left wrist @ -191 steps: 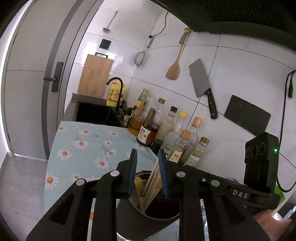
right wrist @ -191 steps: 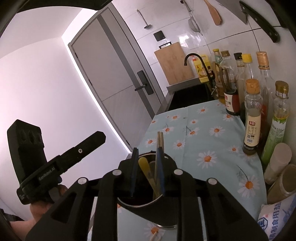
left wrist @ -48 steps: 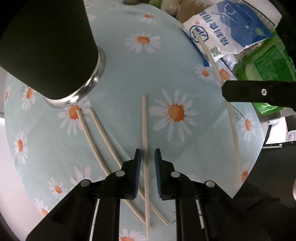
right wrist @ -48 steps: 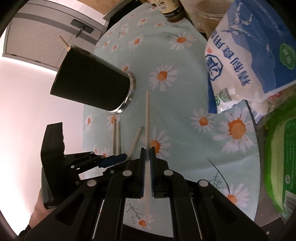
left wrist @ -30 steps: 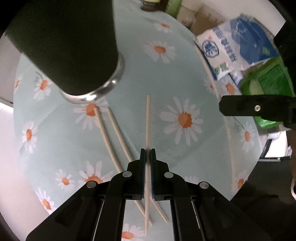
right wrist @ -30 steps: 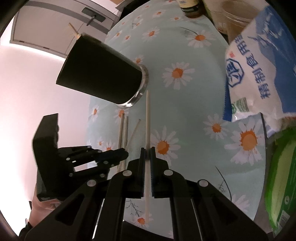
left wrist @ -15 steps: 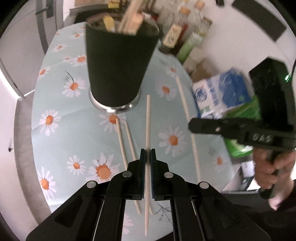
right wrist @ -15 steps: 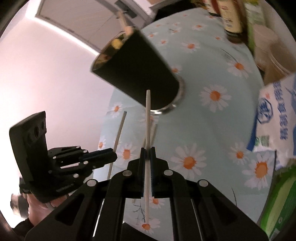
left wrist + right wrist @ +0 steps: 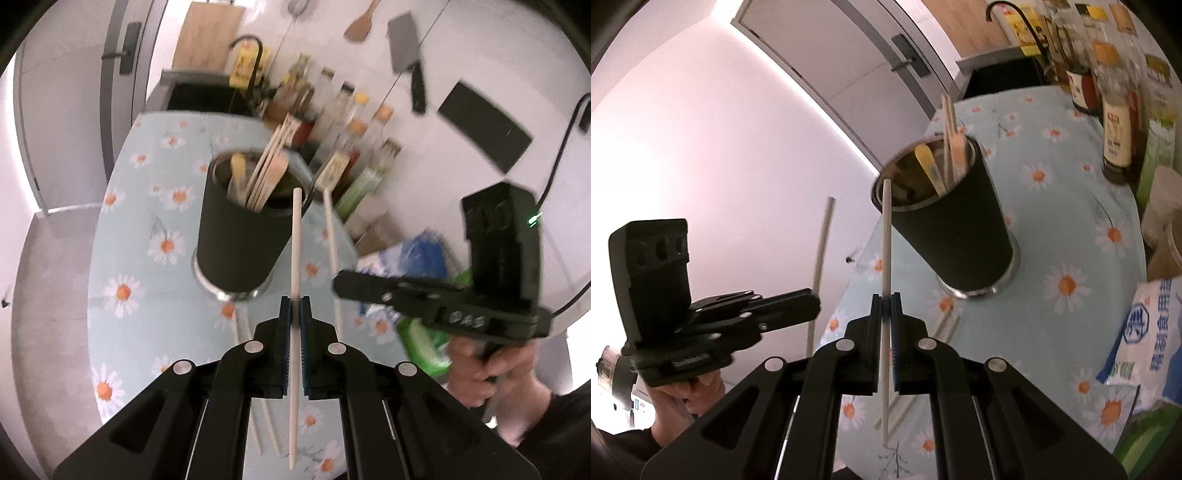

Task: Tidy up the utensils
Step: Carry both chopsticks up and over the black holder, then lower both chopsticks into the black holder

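A black utensil cup [image 9: 243,229] [image 9: 951,225] stands on the daisy tablecloth [image 9: 147,280] with chopsticks and a yellow utensil inside. My left gripper [image 9: 294,308] is shut on a pale chopstick [image 9: 296,236] held in the air, its tip beside the cup's rim. My right gripper [image 9: 885,304] is shut on another pale chopstick [image 9: 885,236], whose tip reaches the cup's near rim. Two more chopsticks [image 9: 258,417] lie on the cloth below the cup. In the left wrist view the right gripper's chopstick [image 9: 330,236] shows to the right of the cup.
Sauce bottles [image 9: 351,122] [image 9: 1117,122] line the tiled wall behind the cup. A blue and white bag [image 9: 1148,332] and green packet [image 9: 424,339] lie to the right. A sink [image 9: 207,98] is at the far end. A cleaver [image 9: 406,70] hangs on the wall.
Both grippers have risen off the cloth with their chopsticks and tilted up, so the cup's open top and the back wall have come into view.
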`<action>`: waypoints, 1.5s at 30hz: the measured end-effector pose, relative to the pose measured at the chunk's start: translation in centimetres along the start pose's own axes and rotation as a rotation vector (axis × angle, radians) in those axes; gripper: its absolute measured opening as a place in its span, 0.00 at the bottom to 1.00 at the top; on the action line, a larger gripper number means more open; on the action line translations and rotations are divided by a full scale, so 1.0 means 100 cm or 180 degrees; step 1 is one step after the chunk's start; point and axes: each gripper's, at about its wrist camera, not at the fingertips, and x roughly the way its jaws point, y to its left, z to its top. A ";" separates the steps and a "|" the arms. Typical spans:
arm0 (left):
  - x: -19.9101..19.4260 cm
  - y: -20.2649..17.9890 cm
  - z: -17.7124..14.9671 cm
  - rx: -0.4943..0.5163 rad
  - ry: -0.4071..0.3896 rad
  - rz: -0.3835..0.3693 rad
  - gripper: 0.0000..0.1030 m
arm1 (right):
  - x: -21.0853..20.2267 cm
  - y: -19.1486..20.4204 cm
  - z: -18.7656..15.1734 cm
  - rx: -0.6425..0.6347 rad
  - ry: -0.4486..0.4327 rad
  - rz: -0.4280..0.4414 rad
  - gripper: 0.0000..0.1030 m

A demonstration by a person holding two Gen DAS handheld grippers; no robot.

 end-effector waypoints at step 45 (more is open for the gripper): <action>-0.010 0.025 0.107 -0.0043 -0.2053 -0.0305 0.04 | -0.046 -0.004 0.116 -0.0300 -0.1751 -0.0063 0.06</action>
